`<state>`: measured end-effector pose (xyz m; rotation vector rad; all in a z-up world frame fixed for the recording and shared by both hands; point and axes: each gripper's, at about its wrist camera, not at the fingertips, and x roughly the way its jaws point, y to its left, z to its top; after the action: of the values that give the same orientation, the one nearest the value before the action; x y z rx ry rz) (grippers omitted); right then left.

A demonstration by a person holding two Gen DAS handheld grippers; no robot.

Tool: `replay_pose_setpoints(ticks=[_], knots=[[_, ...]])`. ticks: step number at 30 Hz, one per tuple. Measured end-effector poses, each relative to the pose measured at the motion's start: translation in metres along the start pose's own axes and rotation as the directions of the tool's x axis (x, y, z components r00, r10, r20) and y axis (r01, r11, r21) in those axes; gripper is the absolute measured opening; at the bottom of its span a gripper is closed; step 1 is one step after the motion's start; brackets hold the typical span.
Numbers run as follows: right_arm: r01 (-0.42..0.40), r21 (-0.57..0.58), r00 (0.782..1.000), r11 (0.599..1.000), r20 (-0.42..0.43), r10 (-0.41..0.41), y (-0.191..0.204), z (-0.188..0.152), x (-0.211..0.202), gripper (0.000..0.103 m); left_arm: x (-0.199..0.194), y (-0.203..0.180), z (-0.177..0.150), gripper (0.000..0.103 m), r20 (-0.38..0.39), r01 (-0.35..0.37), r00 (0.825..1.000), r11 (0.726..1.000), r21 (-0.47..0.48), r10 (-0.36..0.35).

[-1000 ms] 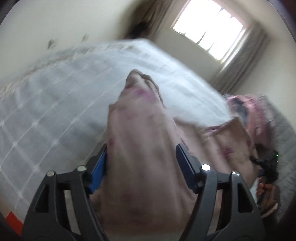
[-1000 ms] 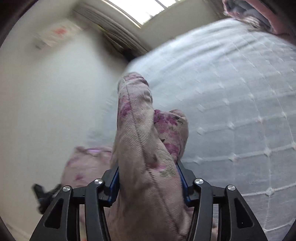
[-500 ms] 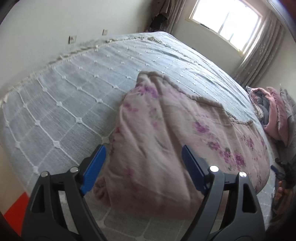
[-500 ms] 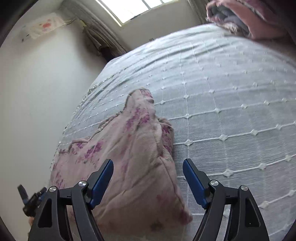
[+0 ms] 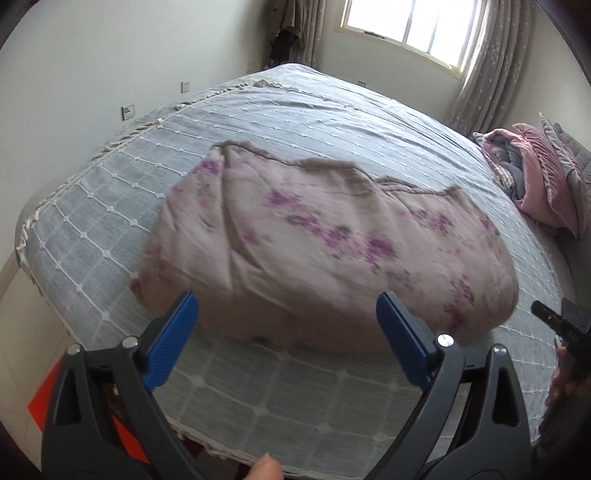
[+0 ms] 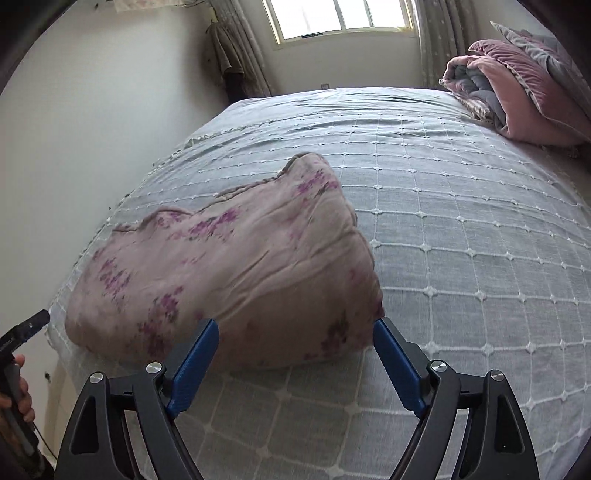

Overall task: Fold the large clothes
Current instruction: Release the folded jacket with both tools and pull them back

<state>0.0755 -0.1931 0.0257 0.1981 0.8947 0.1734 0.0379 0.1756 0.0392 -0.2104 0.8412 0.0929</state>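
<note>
Floral garment [image 5: 325, 254]: folded once, near bed [image 5: 288, 398] edge. Left gripper [image 5: 288, 339], right gripper [image 6: 295, 354]: jaws apart, empty. Next: regrasp for fold 2.

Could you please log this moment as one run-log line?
left gripper: open, clear of cloth | right gripper: open, clear | pink floral quilted garment: folded, lying on grey grid-stitched bedspread

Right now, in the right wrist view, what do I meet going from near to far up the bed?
Tongs → pink floral cloth → bare grey bedspread → window.
</note>
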Motion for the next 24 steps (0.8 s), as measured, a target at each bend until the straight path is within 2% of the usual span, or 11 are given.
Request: replay_pose_setpoints(ticks=[7,11,15,20,24], knots=[[0.019,0.003,0.999,1.000,-0.041,-0.019,0.010,-0.035,0.002,0.087,-0.003,-0.045,-0.035,0.097,-0.029,-0.062,0.998,0.998,0.014,0.063],[0.043,-0.021,0.997,0.999,-0.062,-0.044,0.015,-0.050,0.009,0.087,0.004,-0.056,-0.056,0.097,-0.060,-0.091,0.994,0.996,-0.007,0.091],[0.083,-0.074,0.993,0.994,-0.077,-0.089,0.023,-0.059,0.016,0.087,0.017,-0.064,-0.071,0.097,-0.079,-0.152,0.985,0.988,0.009,0.152],[0.099,-0.154,0.990,0.983,-0.083,-0.112,0.039,-0.065,0.020,0.087,0.025,-0.072,-0.081,0.097,-0.105,-0.156,0.982,0.988,0.022,0.157],[0.095,-0.185,0.990,0.978,-0.082,-0.112,0.048,-0.067,0.021,0.087,0.023,-0.082,-0.084,0.097,-0.096,-0.155,0.983,0.987,0.046,0.158]])
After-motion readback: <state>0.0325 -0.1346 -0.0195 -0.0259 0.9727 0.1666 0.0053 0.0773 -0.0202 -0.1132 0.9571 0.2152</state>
